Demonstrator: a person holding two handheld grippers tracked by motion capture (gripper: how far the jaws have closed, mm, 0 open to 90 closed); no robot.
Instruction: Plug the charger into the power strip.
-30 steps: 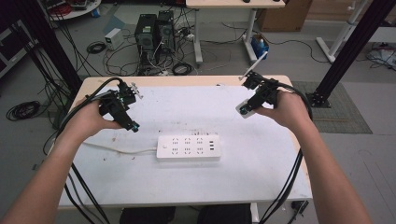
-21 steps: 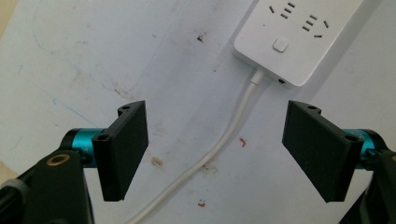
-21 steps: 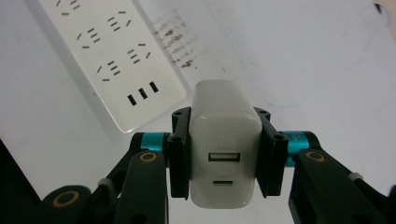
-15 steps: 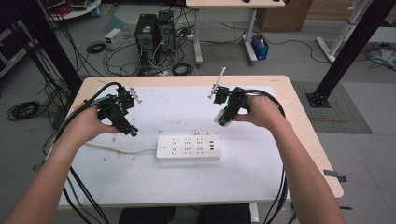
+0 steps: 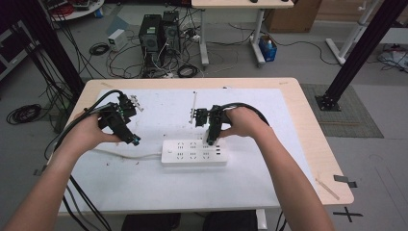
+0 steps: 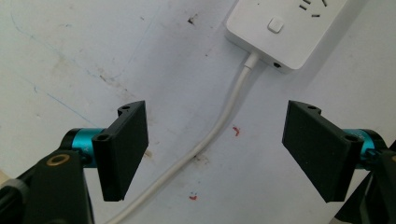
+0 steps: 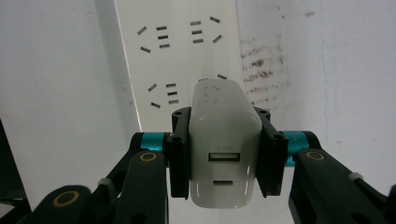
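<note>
A white power strip (image 5: 193, 152) lies at the centre of the high view on the white-topped worktop (image 5: 269, 178), its cord (image 5: 127, 154) trailing toward the left edge. The right claw (image 5: 210, 139) hangs over the strip's right end, closed around a white USB charger (image 7: 225, 148) whose ports face the right gripper view's camera. The left claw (image 6: 215, 154), at centre left of the high view, stands wide apart and holds nothing, straddling the cord just beside the strip's switch end. The worktop's white surface is smudged. Computer towers (image 5: 158, 31) and tangled cables sit on the grey floor (image 5: 298, 62) at upper centre.
</note>
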